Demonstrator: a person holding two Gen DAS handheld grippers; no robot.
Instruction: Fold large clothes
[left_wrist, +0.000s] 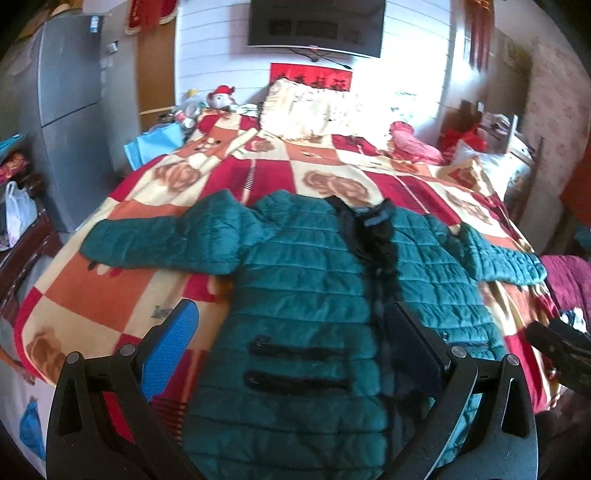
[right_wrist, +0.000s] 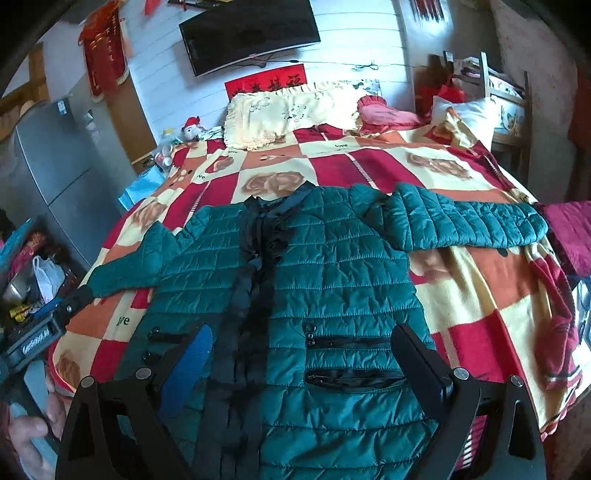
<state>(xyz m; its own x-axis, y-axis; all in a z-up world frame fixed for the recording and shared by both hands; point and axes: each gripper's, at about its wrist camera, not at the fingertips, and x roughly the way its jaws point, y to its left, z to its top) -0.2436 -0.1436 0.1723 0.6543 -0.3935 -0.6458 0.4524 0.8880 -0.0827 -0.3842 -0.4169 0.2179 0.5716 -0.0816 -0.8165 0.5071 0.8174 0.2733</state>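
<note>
Teal quilted jacket (left_wrist: 306, 295) spread flat, checked bedspread (left_wrist: 129, 280) beneath

Quilted jacket (left_wrist: 306, 280), teal green, black front trim and collar, two black zip pockets on each front panel. Lying flat, front side up, on a chequered bed cover, both sleeves stretching outward, collar pointing toward the pillows.
</note>
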